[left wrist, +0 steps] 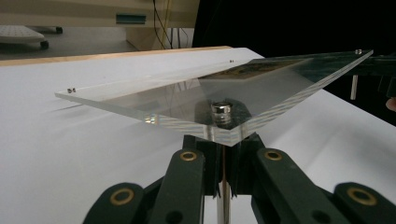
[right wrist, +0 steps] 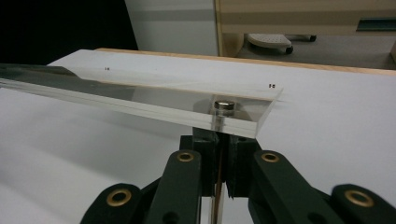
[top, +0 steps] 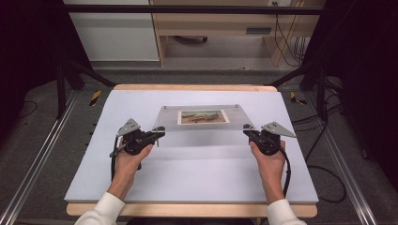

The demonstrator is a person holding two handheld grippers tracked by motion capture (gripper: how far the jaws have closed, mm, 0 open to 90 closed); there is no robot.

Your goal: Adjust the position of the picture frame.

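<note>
White sheet: a pale covering (top: 187, 178) spreads over nearly the whole wooden worktop (top: 192, 87), leaving bare wood along the far and near edges.
Clear acrylic frame: a transparent panel (top: 202, 125) sits over the middle of the sheet, held off it by its two near corners, roughly level; small metal studs mark its corners.
Picture: a landscape print (top: 203, 116) in browns and greens lies inside the frame, toward its far half.
Left gripper: the left gripper (top: 159, 131) is clenched at the frame's near left corner; in the left gripper view its jaws stand tight together just under that corner (left wrist: 223, 130), right below a metal stud.
Right gripper: the right gripper (top: 247, 129) is clamped the same way at the near right corner; in the right gripper view the jaws meet beneath the corner (right wrist: 233, 122) and its stud.
Hands: each hand wraps a gripper body from behind, white sleeves at the near edge.
</note>
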